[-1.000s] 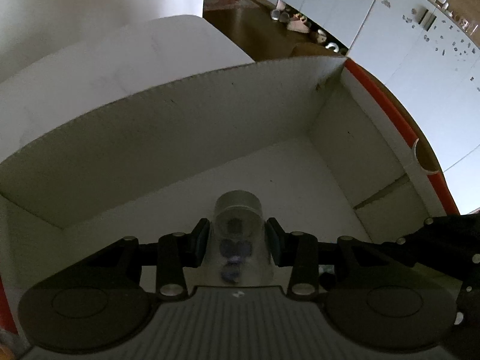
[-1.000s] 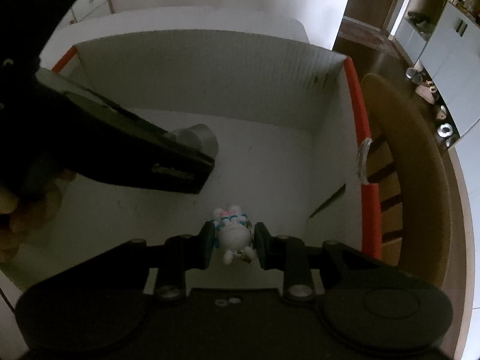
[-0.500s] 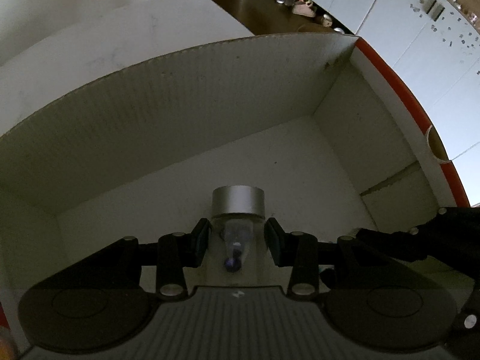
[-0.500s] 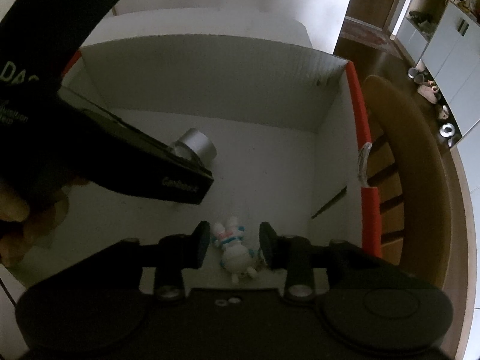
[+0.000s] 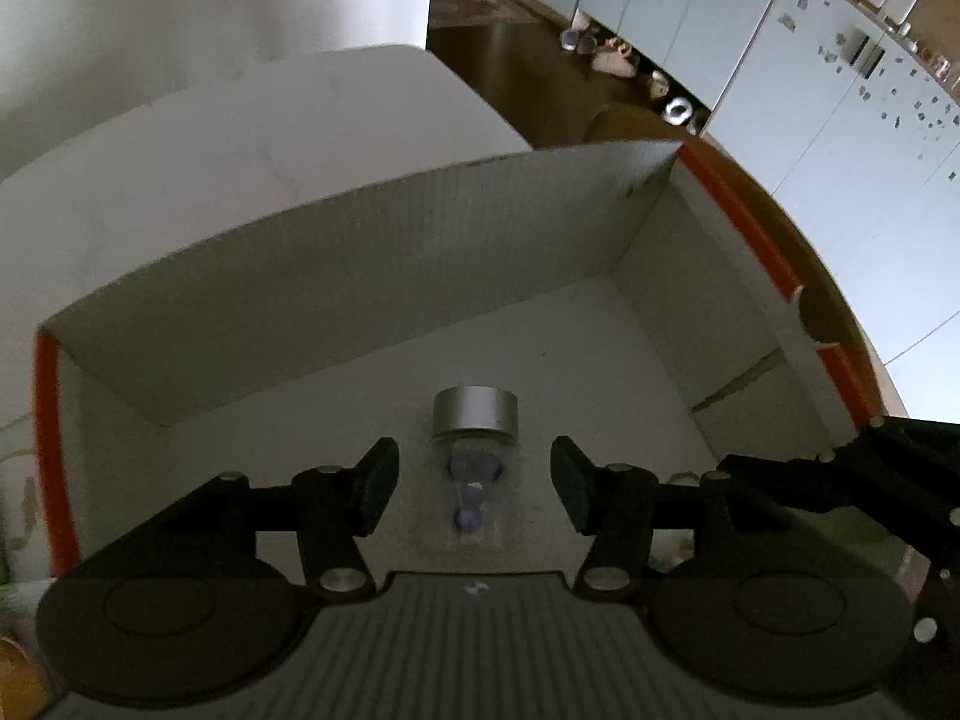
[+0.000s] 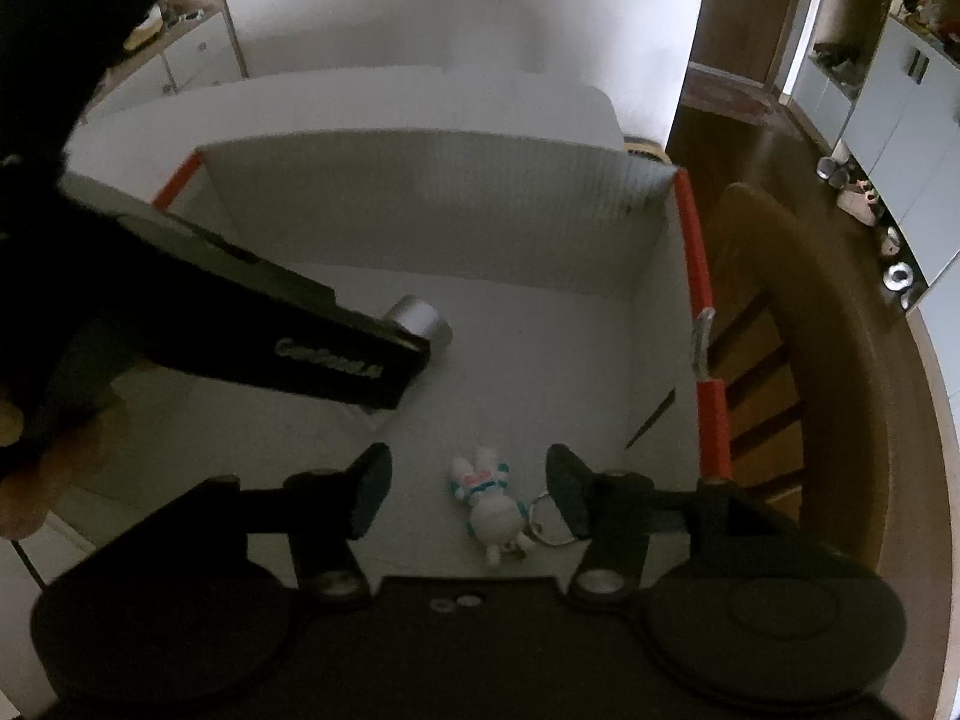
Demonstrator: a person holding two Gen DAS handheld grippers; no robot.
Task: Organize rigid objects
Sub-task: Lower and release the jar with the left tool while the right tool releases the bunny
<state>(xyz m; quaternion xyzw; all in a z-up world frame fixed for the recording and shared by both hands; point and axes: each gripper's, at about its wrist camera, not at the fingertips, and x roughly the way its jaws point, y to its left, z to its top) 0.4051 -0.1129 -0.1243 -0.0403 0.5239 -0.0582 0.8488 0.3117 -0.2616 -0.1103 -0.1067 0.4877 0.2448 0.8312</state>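
— Inspector: State of your left gripper (image 5: 474,483)?

— Operator: My jaws are opening. The clear jar (image 5: 475,468) with the silver lid lies on its side on the floor of the cardboard box (image 5: 360,258), between my fingers (image 5: 377,483) but touching neither. Something small and blue shows inside it.

— Inspector: And the right gripper (image 6: 468,495)?

— Operator: Opening too, nothing clamped. The white rabbit keychain (image 6: 489,504) lies flat on the box floor between the fingers, close to the right wall with the orange rim, its ring beside my right finger (image 6: 567,495).

— Inspector: Spacing of the two items?

— Operator: Apart. In the right wrist view the jar's lid (image 6: 420,321) sits further toward the far wall, partly hidden by my left gripper.
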